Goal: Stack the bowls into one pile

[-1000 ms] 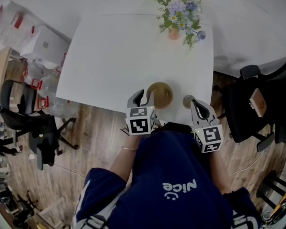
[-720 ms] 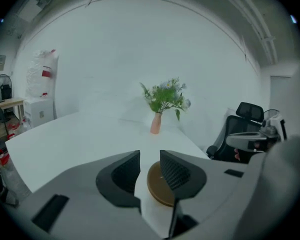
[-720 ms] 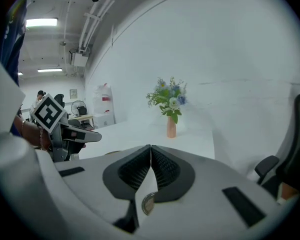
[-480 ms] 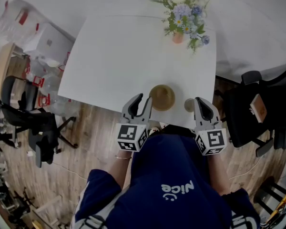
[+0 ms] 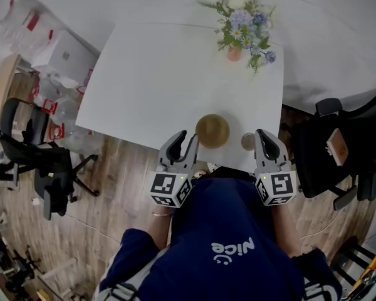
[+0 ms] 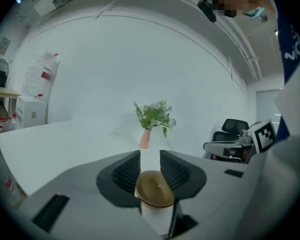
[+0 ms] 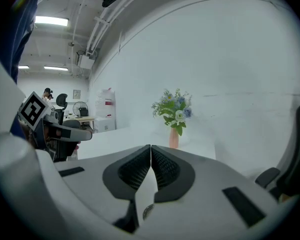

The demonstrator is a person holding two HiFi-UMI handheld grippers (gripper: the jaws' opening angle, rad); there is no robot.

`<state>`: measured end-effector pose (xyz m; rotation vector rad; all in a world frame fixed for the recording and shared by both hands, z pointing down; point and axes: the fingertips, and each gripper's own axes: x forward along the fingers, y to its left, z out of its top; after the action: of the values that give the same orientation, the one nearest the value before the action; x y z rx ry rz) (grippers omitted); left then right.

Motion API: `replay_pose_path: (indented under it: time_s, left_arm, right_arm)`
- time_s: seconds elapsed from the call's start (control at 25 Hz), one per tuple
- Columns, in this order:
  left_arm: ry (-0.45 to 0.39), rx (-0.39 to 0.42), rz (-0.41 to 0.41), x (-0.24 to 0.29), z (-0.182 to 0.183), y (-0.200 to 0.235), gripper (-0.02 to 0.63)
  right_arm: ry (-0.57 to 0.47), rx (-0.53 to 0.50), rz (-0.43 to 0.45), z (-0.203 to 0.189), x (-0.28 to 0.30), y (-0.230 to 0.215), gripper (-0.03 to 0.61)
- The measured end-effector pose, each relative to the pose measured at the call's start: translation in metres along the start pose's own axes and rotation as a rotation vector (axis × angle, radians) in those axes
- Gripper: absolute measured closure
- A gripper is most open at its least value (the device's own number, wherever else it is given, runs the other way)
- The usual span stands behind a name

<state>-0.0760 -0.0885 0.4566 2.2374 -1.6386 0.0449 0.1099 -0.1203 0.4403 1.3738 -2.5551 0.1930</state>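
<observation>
A brown bowl (image 5: 212,130) sits near the front edge of the white table (image 5: 163,74). A smaller tan bowl (image 5: 248,141) stands to its right, at the table's edge. My left gripper (image 5: 187,138) hovers just left of the brown bowl, open and holding nothing. In the left gripper view the brown bowl (image 6: 154,190) shows past the parted jaws of the left gripper (image 6: 150,154). My right gripper (image 5: 262,134) is beside the small bowl, to its right. Its jaw tips meet, so the right gripper (image 7: 150,148) is shut, and a sliver of the small bowl (image 7: 147,212) shows below.
A pink vase of flowers (image 5: 235,53) stands at the table's far right. Black office chairs are to the right (image 5: 329,143) and the left (image 5: 37,149) of the table. Boxes and bags (image 5: 56,55) lie on the floor at the left.
Both grippers have risen and drawn back from the table's edge toward the person. The left one moved further, away from the brown bowl. The bowls have not moved.
</observation>
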Motion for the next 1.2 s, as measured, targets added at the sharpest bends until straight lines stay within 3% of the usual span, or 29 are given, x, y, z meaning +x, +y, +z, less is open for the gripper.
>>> replay_pose_path:
  time_s: [0.4, 0.52, 0.64, 1.2]
  left_arm:
    - [-0.003, 0.028, 0.023, -0.002, 0.0, -0.003, 0.487]
    - [-0.001, 0.046, 0.027, -0.004, 0.0, -0.004, 0.569]
    - [-0.006, 0.047, 0.016, -0.005, 0.001, -0.007, 0.592]
    - [-0.008, 0.076, 0.029, -0.012, 0.004, -0.003, 0.597]
  right_arm:
    - [-0.005, -0.004, 0.001, -0.001, -0.002, -0.002, 0.555]
    - [-0.002, -0.006, 0.009, -0.004, -0.003, 0.0, 0.555]
    - [0.0, -0.009, 0.017, -0.005, -0.003, 0.002, 0.555]
    - [0.013, -0.047, 0.042, -0.004, 0.0, 0.012, 0.557]
